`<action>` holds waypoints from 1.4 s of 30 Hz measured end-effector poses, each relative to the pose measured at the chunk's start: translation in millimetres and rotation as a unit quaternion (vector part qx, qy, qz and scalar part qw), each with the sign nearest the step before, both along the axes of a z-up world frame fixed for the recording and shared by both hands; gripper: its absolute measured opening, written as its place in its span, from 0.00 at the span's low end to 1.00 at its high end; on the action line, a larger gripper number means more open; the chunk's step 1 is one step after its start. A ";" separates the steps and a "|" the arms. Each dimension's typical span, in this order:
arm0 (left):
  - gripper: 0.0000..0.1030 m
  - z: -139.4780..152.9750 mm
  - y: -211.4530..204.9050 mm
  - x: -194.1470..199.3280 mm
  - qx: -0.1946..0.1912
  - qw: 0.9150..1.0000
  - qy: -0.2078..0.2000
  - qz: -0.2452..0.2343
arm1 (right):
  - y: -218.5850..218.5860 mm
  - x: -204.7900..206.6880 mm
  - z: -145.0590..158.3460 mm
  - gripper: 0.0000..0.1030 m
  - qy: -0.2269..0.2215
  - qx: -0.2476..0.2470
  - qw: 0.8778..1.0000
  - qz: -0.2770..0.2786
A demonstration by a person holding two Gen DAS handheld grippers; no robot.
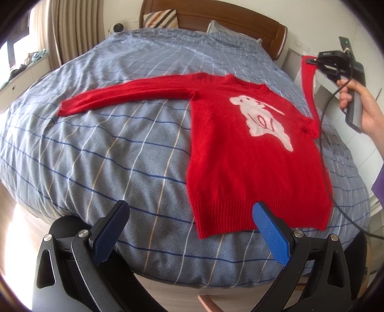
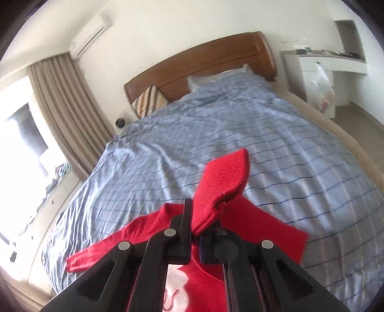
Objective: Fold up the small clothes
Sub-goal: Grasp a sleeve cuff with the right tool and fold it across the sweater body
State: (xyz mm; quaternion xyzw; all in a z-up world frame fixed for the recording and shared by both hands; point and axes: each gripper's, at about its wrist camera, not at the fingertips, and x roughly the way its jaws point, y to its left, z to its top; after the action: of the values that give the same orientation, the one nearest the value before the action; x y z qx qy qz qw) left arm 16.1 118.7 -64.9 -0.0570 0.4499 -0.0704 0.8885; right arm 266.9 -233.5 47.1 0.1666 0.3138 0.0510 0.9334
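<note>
I see the red knitted long-sleeve sweater with a white animal motif (image 1: 240, 153) lying front-up on the bed's blue-grey quilt with thin white and navy check lines (image 1: 108, 148), body flat, hem toward my left wrist camera. One sleeve (image 1: 124, 94) lies stretched out flat across the quilt; the other sleeve (image 1: 309, 96) is lifted off the bed, hanging taut from its cuff. Right gripper (image 1: 312, 61) — jaws clamped tight on that cuff, held up in a person's hand (image 1: 360, 105) beside the bed; in the right wrist view the red cuff end (image 2: 220, 187) sticks out past the closed black fingers. Left gripper (image 1: 192, 230) — spread wide, nothing between its blue textured pads (image 1: 271, 232), hovering over the near edge of the bed just at the sweater's ribbed hem (image 1: 240, 216), one pad overlapping the hem in view; contact I can't tell. Wooden headboard (image 1: 216, 21) at the far end.
</note>
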 end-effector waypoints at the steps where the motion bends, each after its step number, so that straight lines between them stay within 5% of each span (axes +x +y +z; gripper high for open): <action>1: 1.00 -0.6 4.5 0.2 -0.001 1.000 0.001 0.006 | 27.4 9.4 -9.7 0.04 0.007 -0.008 1.000 0.021; 3: 1.00 -2.2 13.4 0.4 -0.003 1.000 0.006 0.017 | 73.9 22.5 -37.9 0.06 0.028 -0.016 0.998 0.060; 4: 1.00 -3.3 17.4 0.7 -0.003 1.000 0.008 0.021 | 96.1 28.8 -55.3 0.21 0.050 -0.022 0.995 0.082; 5: 1.00 -4.1 20.4 0.8 -0.002 1.000 0.010 0.025 | 114.0 33.4 -75.6 0.51 0.080 -0.023 0.991 0.106; 6: 1.00 -4.7 23.0 0.9 -0.001 1.000 0.012 0.027 | 126.9 33.3 -93.6 0.60 0.107 -0.015 0.986 0.130; 10: 1.00 -7.2 28.0 1.1 0.003 0.999 0.013 0.034 | 136.3 -9.6 -128.2 0.61 0.105 0.005 0.979 0.175; 14: 1.00 -14.3 24.6 8.2 0.001 0.999 0.023 0.031 | 99.0 -69.6 -131.7 0.70 0.085 -0.014 0.980 0.178; 24: 1.00 -18.0 30.3 38.1 0.016 0.998 0.022 0.057 | -74.6 -207.9 -147.4 0.78 0.075 -0.133 0.988 -0.006; 31: 1.00 -18.6 53.5 67.9 -0.031 0.997 0.051 0.050 | -110.1 -248.8 -185.8 0.79 0.087 -0.116 0.986 -0.081; 35: 1.00 -4.5 84.5 99.6 -0.031 0.998 0.018 0.052 | -107.8 -251.0 -189.5 0.86 0.077 -0.112 0.986 -0.099; 38: 0.99 -11.5 137.8 140.5 -0.065 0.992 0.016 0.108 | -104.9 -249.5 -192.6 0.88 0.075 -0.122 0.985 -0.094; 42: 0.99 -44.7 211.4 187.3 -0.133 0.969 0.047 0.202 | -105.2 -251.7 -194.4 0.88 0.072 -0.119 0.986 -0.095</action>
State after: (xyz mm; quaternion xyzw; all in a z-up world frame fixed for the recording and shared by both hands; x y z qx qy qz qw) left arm 203.4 330.0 -109.6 -0.2680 0.4565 0.0542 0.8467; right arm 15.2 -338.7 -147.3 0.0862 0.3664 -0.0873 0.9223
